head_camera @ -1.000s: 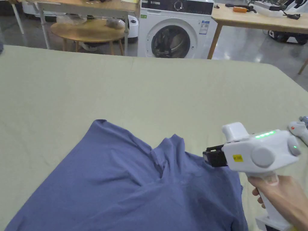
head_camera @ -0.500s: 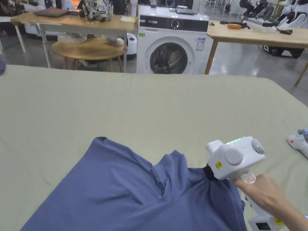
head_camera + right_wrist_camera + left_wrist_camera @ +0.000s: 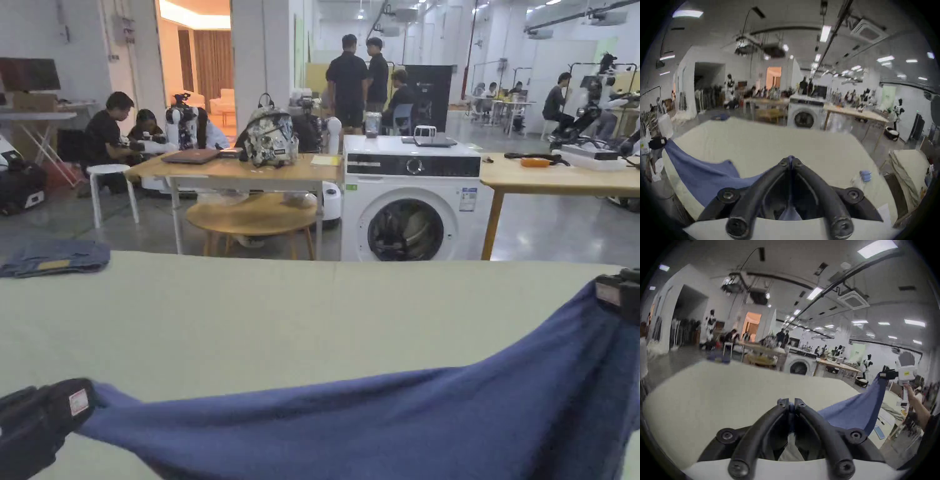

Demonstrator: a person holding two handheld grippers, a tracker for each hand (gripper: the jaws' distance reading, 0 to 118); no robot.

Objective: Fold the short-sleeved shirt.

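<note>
Shirt [image 3: 387,425] (blue) between clamped tongs [image 3: 791,404]

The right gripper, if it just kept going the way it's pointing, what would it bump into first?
Probably nothing close. The right gripper, shut on the blue shirt, points across the green bed sheet toward the washing machine. It seems to ride above the sheet, though height is hard to judge.

The blue cotton short-sleeved shirt [image 3: 387,425] runs off the head view's bottom edge; its sleeves stay hidden.
</note>
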